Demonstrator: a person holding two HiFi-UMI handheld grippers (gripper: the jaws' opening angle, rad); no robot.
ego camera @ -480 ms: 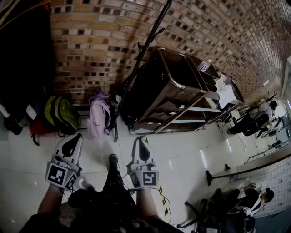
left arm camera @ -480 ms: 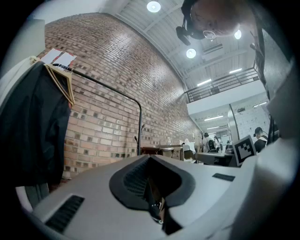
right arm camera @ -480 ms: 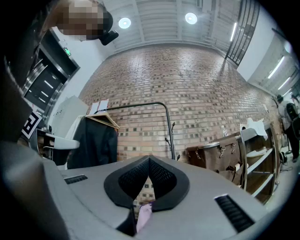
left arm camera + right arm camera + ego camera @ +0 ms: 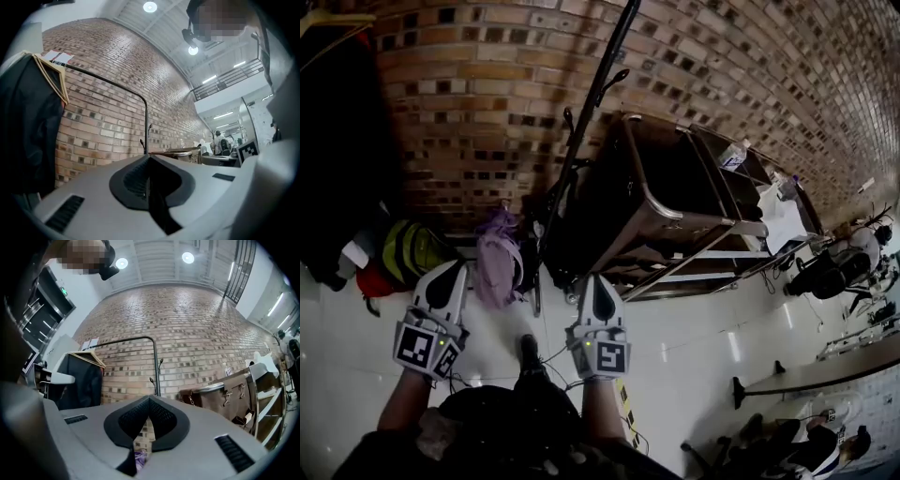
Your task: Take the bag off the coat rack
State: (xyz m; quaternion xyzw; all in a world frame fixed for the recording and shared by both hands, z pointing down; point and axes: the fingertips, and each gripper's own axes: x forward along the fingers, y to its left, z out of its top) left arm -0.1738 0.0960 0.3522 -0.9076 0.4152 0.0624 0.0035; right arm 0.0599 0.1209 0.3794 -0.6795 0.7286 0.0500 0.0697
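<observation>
Both my tongs are closed tight and hold nothing. My left gripper (image 4: 453, 274) and right gripper (image 4: 600, 289) hang side by side over the white floor (image 4: 694, 347). The purple bag (image 4: 497, 264) is low down by the foot of the coat rack (image 4: 586, 112), just right of my left gripper's tip, near the brick wall (image 4: 487, 94). I cannot tell if it hangs or sits on the floor. A yellow bag (image 4: 408, 251) is close on its left. The brown cart (image 4: 675, 187) crowds the rack's right side. The floor on the near right has lots of room.
</observation>
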